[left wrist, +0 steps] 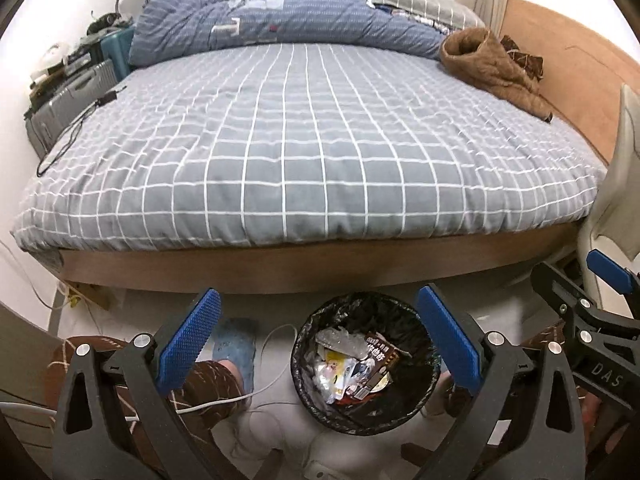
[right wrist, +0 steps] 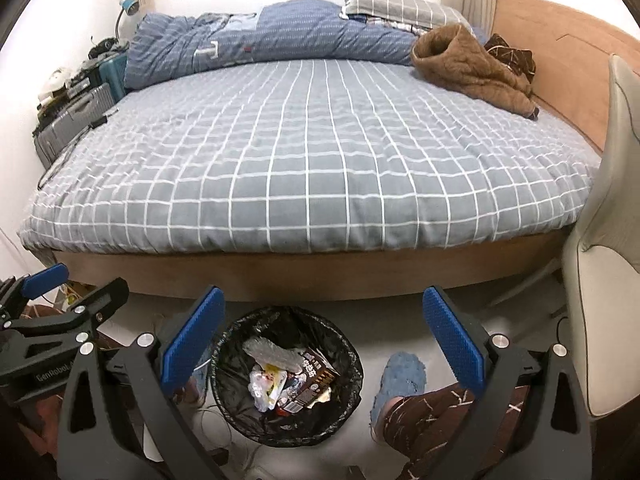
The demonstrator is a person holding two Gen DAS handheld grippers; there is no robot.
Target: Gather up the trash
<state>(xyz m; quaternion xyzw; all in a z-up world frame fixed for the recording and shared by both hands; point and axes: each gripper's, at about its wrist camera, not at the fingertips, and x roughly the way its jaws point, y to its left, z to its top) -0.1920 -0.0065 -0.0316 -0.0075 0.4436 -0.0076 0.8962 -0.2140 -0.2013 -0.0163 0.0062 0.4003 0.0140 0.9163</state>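
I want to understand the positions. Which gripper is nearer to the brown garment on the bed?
Right. The right gripper is on the brown garment side; the left gripper is farther away. Both hang open above the trash bin.

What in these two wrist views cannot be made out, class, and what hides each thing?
- Trash bin bottom: both views, covered by wrappers and a brown carton.
- Bedside clutter: both views, too small, warped at the fisheye edge.
- Person's leg: cut off by the frame and right tongs.
- Left tongs: open, empty.
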